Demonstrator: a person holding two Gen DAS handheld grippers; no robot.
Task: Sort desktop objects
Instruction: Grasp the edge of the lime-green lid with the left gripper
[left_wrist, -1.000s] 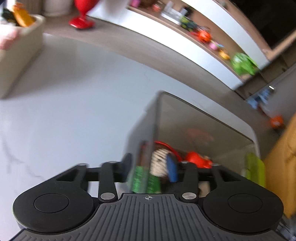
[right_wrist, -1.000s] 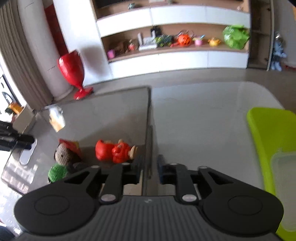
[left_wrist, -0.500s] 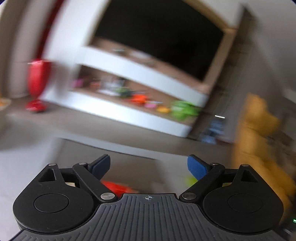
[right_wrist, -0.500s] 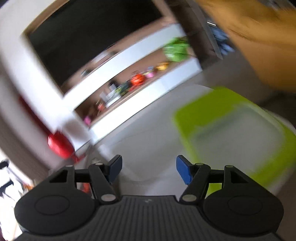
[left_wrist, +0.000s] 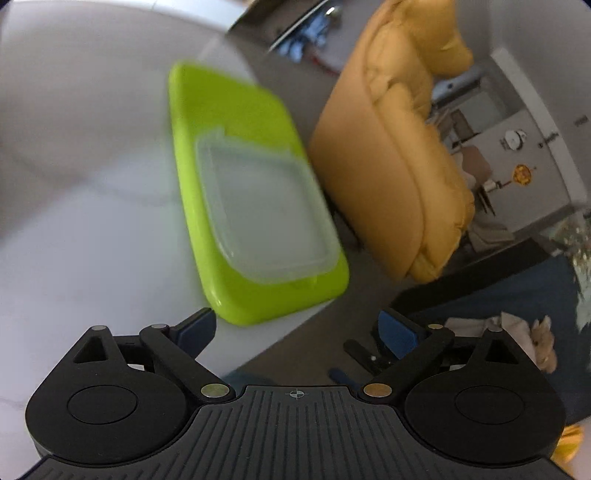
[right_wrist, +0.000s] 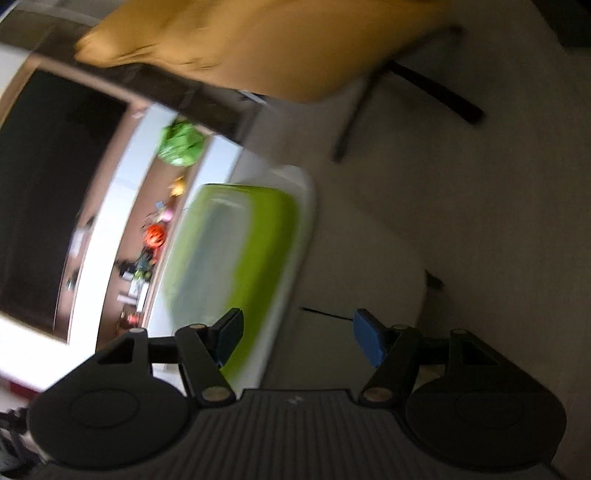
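- Table (left_wrist: 74, 229): white top; green tray (left_wrist: 236, 110) sits at its right edge near the corner, clear lid (left_wrist: 266, 210) on the tray's near half.
- Left gripper (left_wrist: 295, 328): jaws wide, nothing between them, just short of the tray's near end.
- Right gripper (right_wrist: 297, 334): jaws apart, empty, beside the table edge, view rolled and blurred.
- Likely step: reach for the lid. Level the wrist, slow down, pinch a lid rim, not the tray.
- Left view alone shows lid outline and yellow sofa (left_wrist: 388, 166); right view alone shows the shelf of toys (right_wrist: 155, 236).

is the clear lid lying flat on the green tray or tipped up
Flat: the clear lid rests face-down inside the green tray, with no edge lifted.
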